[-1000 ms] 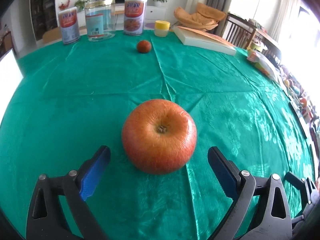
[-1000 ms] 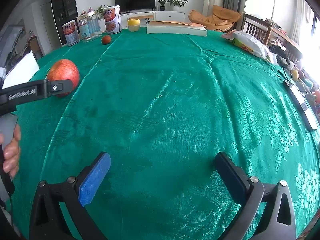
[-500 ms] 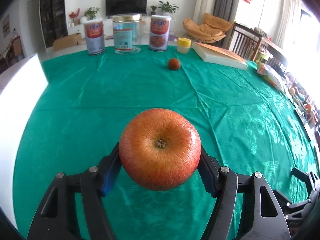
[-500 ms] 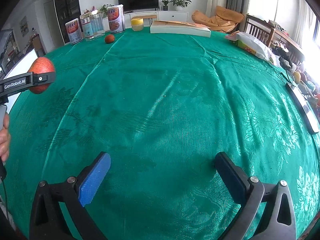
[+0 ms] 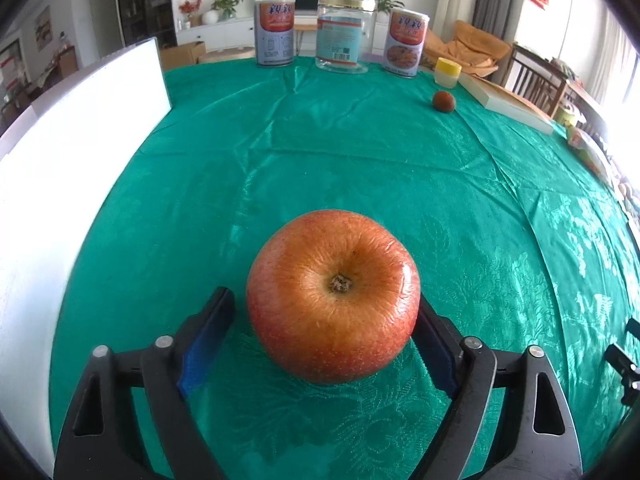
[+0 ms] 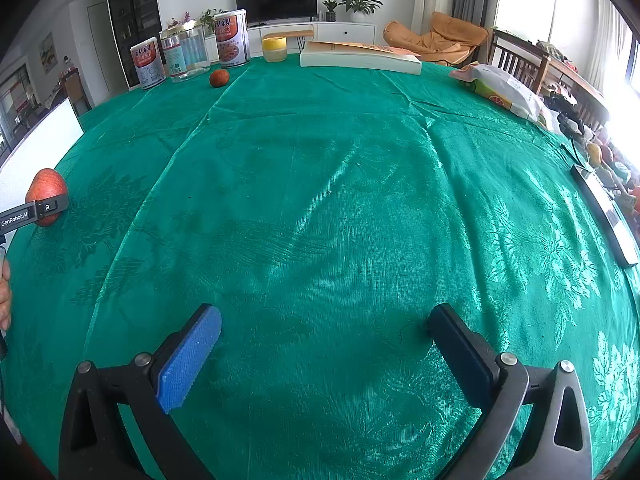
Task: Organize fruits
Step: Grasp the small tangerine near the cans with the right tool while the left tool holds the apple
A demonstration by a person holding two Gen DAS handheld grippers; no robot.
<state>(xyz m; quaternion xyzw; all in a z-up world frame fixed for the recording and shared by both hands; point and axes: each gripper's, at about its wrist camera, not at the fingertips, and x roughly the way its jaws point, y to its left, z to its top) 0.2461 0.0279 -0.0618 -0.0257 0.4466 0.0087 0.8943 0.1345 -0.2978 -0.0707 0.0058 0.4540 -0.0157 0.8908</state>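
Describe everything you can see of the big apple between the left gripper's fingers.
The apple is large, round, red-orange with fine yellow streaks, skin glossy. Its brown stem pit faces the camera. It appears to rest on the green tablecloth near the white board. The left gripper, jaws just opening, straddles it: a gap at the blue pad; the other pad's contact is hidden.

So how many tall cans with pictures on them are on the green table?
2. One can stands left of the clear jar, the other can right of it, at the table's far edge. None looks hidden.
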